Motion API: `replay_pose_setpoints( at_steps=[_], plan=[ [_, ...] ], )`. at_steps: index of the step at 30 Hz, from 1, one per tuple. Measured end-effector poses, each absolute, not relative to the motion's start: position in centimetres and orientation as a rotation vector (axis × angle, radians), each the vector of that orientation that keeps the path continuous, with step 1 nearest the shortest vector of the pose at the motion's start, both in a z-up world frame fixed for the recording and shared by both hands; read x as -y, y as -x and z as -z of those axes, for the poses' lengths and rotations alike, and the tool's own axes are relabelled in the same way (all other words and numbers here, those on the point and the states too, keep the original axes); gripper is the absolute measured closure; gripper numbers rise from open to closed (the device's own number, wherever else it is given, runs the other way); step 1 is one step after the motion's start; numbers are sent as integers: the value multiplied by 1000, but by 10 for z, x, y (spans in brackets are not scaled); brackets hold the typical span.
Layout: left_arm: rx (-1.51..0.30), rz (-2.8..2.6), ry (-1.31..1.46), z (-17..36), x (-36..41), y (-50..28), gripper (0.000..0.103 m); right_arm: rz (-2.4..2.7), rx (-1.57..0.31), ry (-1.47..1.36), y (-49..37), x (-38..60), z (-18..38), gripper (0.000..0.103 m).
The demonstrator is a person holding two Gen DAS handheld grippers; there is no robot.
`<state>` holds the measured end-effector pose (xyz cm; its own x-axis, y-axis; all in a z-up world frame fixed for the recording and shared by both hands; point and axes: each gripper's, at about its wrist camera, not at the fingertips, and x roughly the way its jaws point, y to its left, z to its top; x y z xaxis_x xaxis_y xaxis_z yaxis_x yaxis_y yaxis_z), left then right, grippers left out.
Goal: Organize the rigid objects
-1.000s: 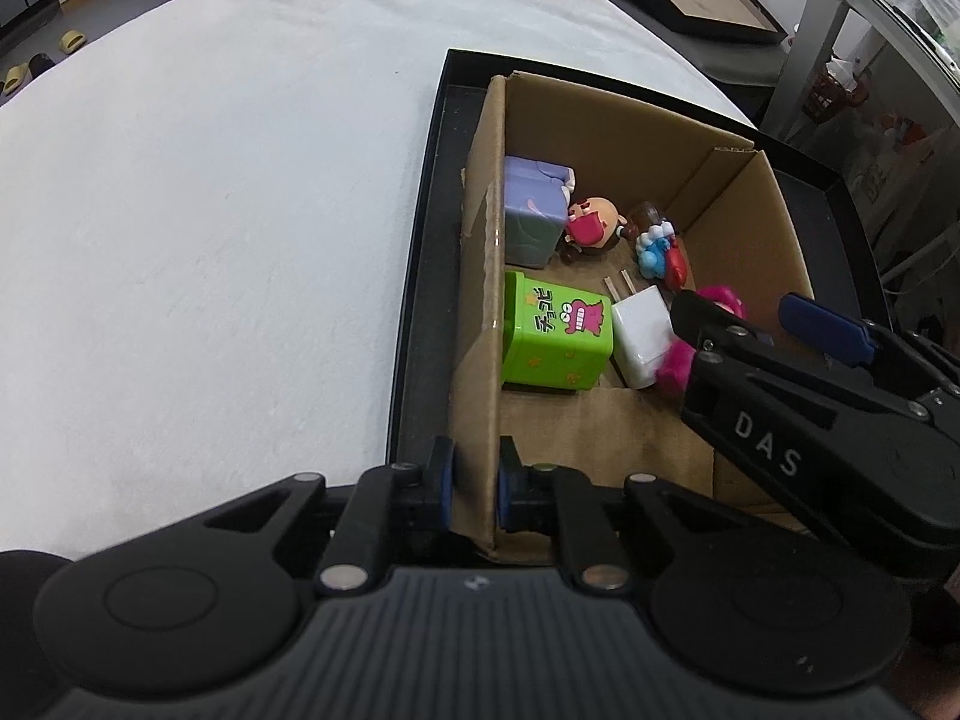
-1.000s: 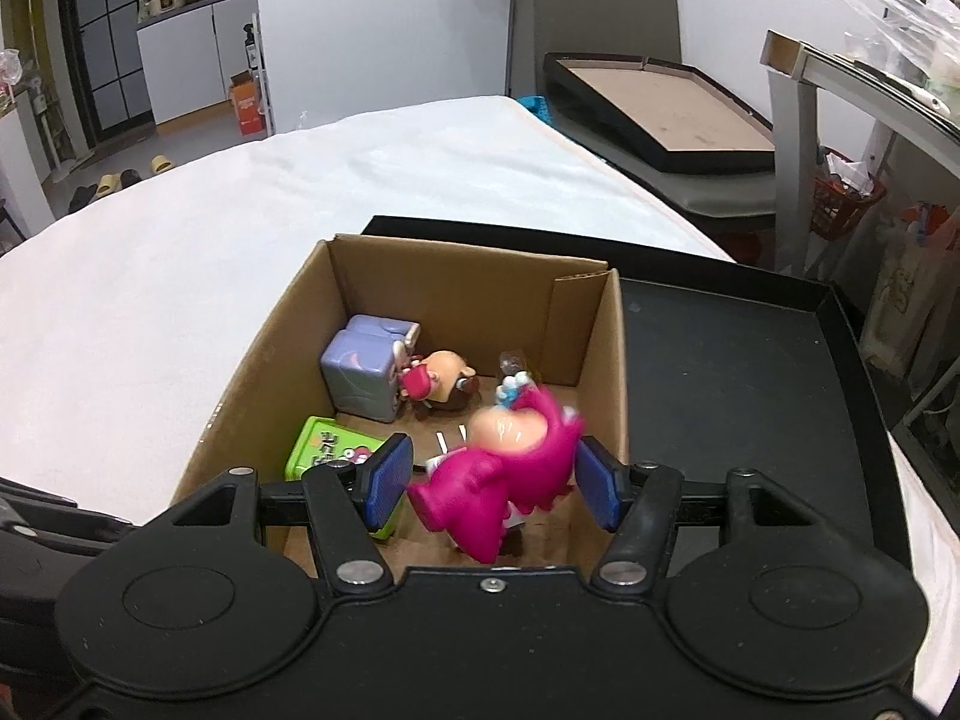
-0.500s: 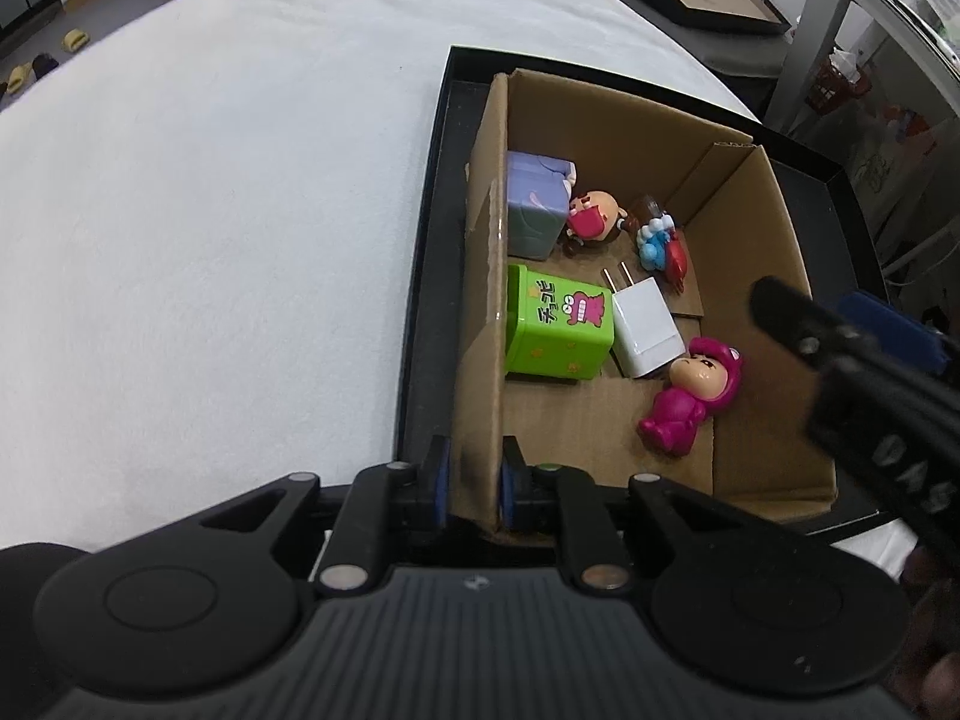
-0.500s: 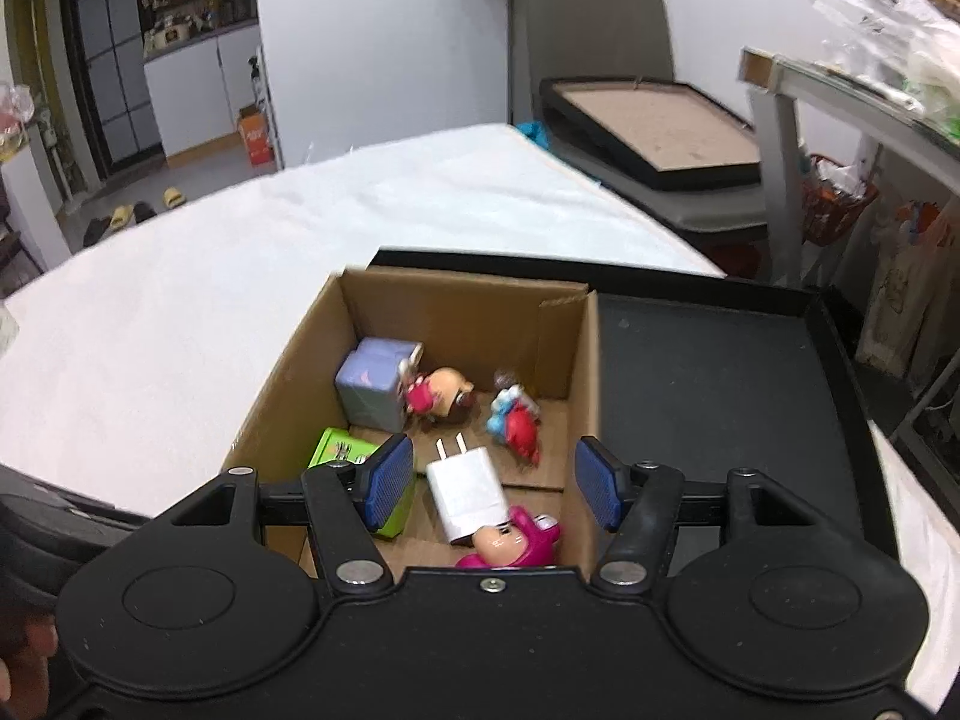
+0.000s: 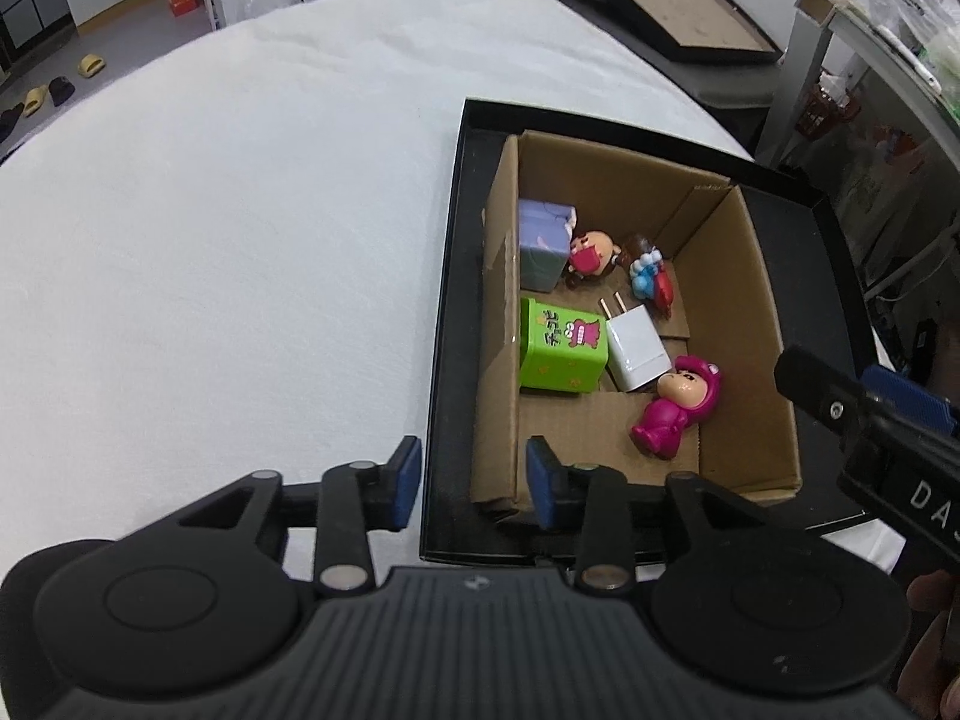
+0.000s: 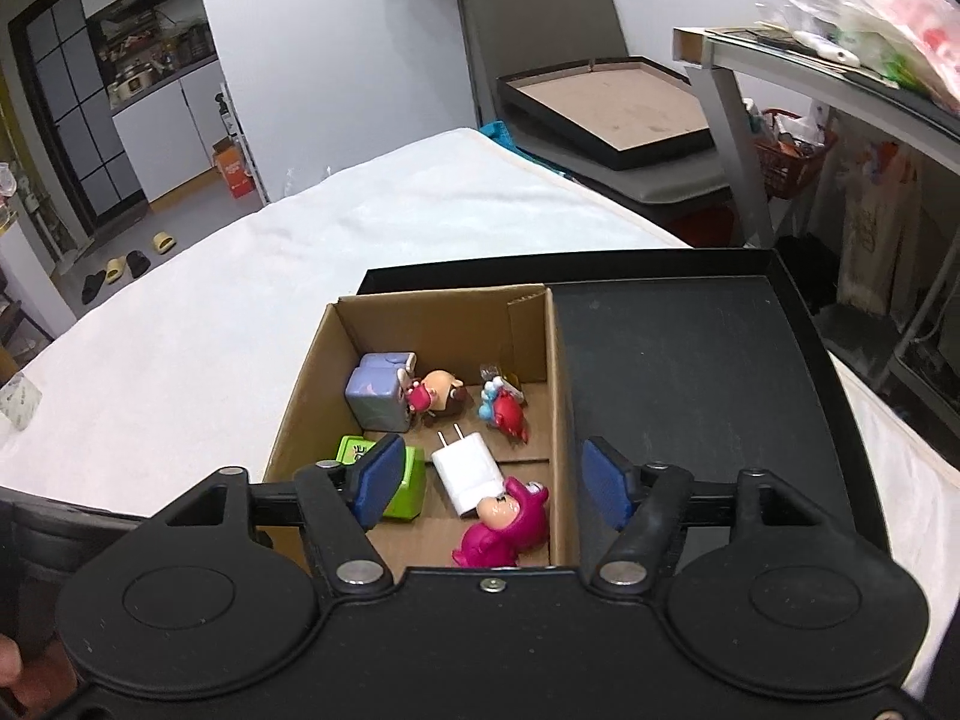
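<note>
An open cardboard box [image 5: 762, 324] stands in the left part of a black tray [image 5: 450, 312]. In it lie a pink figure [image 5: 678, 408], a white plug charger [image 5: 636, 351], a green box [image 5: 561, 351], a lilac box [image 5: 540, 240] and two small figures [image 5: 591, 255]. My left gripper [image 5: 474, 483] hovers over the box's near left corner. Its jaws are opening, and the pads stand clear of the wall. My right gripper [image 6: 493, 480] hangs above the box's near end, jaws opening with nothing in them. The pink figure [image 6: 510, 525] lies below it.
The tray rests on a white cloth-covered table [image 5: 240, 240]; its right half [image 6: 690, 390] is bare black. Beyond the table, a second black tray [image 6: 606, 108] sits on a chair. A metal shelf [image 6: 840, 90] with bags stands at the right.
The right gripper let the pink figure drop into the box, then rose and drew back with its jaws wider. The left gripper released the box wall, spread its jaws and lifted.
</note>
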<state>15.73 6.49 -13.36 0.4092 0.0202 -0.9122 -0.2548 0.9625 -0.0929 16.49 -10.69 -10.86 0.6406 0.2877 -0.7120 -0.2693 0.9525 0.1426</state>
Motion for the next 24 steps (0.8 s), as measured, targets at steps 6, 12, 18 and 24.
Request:
replay_pose_setpoints(
  at_steps=[6, 12, 18, 24],
  plan=[
    [-1113, -157, 224, 117, -62, -148, 59, -284, -815, -29, -153, 115, 98, 26],
    [-1082, -124, 204, 96, -54, -135, 52, -247, -793, -54, -141, 128, 81, 16],
    [-1049, -101, 195, 75, -47, -121, 47, -204, -765, -44, -126, 135, 63, 5],
    [-1007, -98, 181, 55, -45, -104, 39, -175, -754, -36, -114, 139, 47, 0]
  ],
)
